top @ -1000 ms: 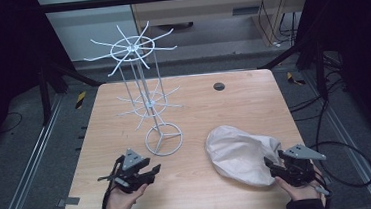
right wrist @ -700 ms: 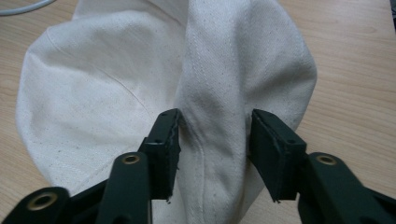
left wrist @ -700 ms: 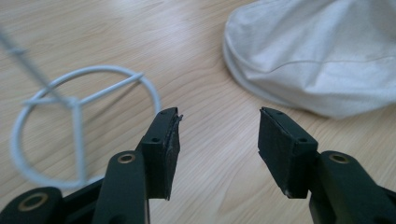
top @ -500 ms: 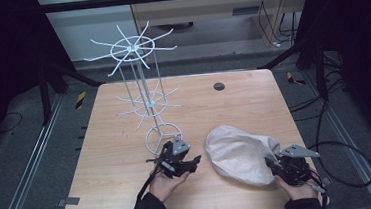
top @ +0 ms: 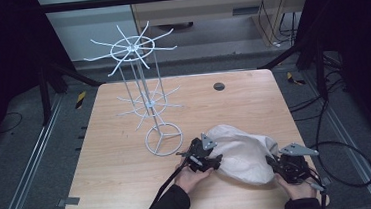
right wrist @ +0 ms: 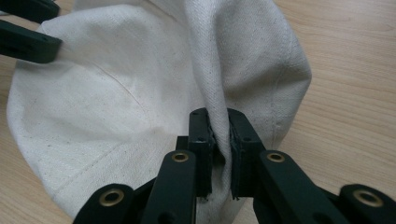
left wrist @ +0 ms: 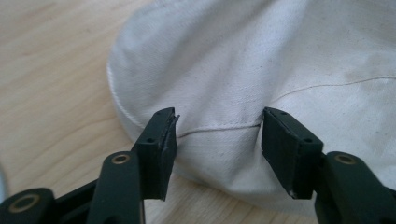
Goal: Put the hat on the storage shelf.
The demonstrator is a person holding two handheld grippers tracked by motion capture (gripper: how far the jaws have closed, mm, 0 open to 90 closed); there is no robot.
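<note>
The hat (top: 242,152), an off-white cotton bucket type, lies slumped on the near right part of the bench (top: 131,199), just right of the white wire rack (top: 145,102), whose ring base sits close to it but apart.

The right gripper (right wrist: 219,135) has just been closing, and its jaws now pinch a raised fold of the brim at the hat's right edge; the cloth stands up between the pads. The left gripper (left wrist: 217,140) has its jaws spread, one on either side of a seam on the hat's left side. Cloth lies between them, but the pads do not press it.

By the look of it the hat is light and limp. It should sag from whatever point holds it and will not keep its shape, so a single pinch is likely to let it hang and twist. The stitched brim looks like the firmest place to take hold, thicker than the crown and less prone to slipping from the pads. Two grips on opposite sides of the brim should spread the opening.

The hat's opening and inside are hidden beneath its folds. From above, the gripper bodies cover both contact points. Whether the left jaw tips touch the cloth is hard to tell.
</note>
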